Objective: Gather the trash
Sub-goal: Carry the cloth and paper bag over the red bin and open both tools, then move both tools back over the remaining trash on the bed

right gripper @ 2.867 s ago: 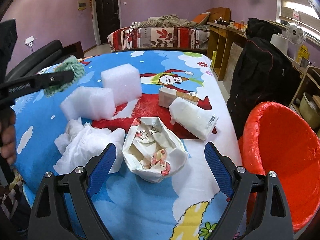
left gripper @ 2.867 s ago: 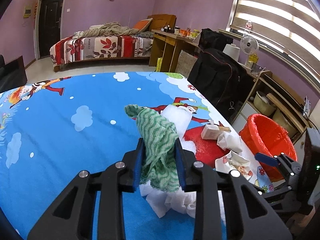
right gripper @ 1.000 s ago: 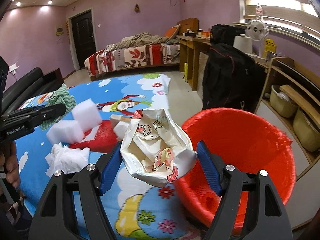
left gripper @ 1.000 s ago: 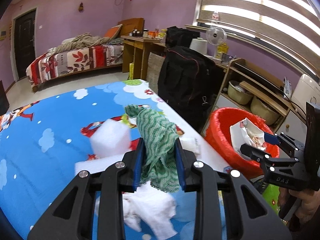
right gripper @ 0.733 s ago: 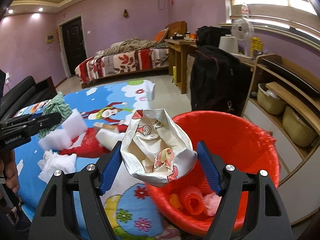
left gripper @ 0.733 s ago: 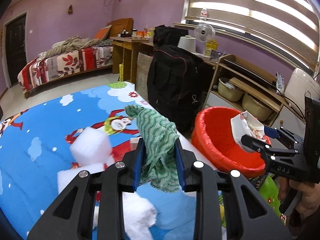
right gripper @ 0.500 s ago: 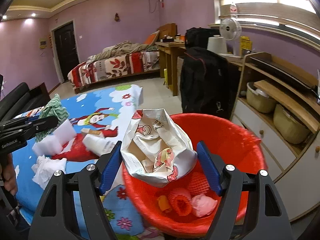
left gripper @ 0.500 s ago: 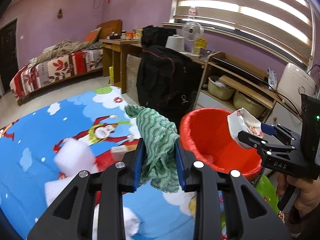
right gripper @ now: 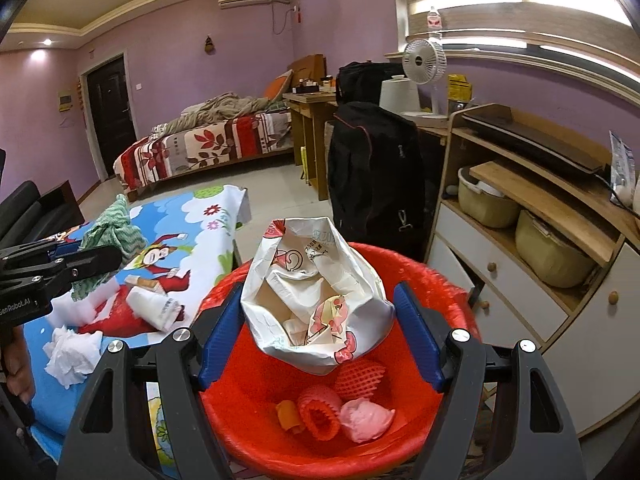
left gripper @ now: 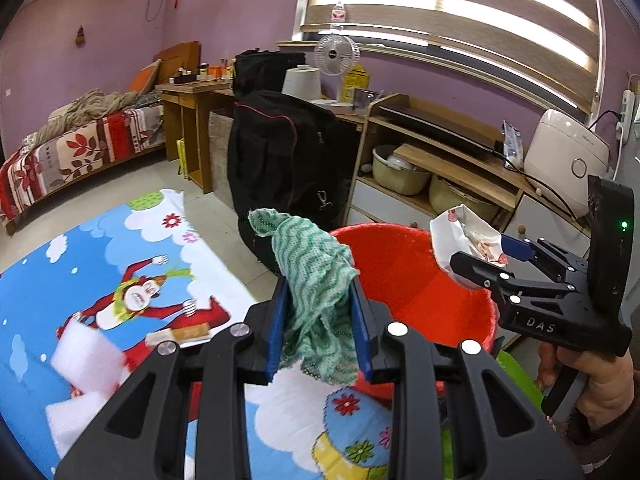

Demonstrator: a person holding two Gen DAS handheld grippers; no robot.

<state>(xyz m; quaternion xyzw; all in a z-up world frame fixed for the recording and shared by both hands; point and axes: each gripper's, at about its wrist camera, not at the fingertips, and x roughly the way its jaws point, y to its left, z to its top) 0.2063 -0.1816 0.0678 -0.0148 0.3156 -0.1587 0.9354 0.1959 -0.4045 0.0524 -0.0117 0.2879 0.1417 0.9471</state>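
Left gripper (left gripper: 320,324) clamped on a green cloth (left gripper: 316,280), held above the edge of the cartoon-print table cover (left gripper: 100,264), next to the red bin (left gripper: 404,268). Right gripper (right gripper: 320,332) clamped on a crumpled white paper bag (right gripper: 316,300), held directly over the open bin, which contains red foam netting (right gripper: 320,416) and a pink lump (right gripper: 366,418). White foam blocks (left gripper: 86,360) and crumpled tissue (right gripper: 72,354) lie on the cover.
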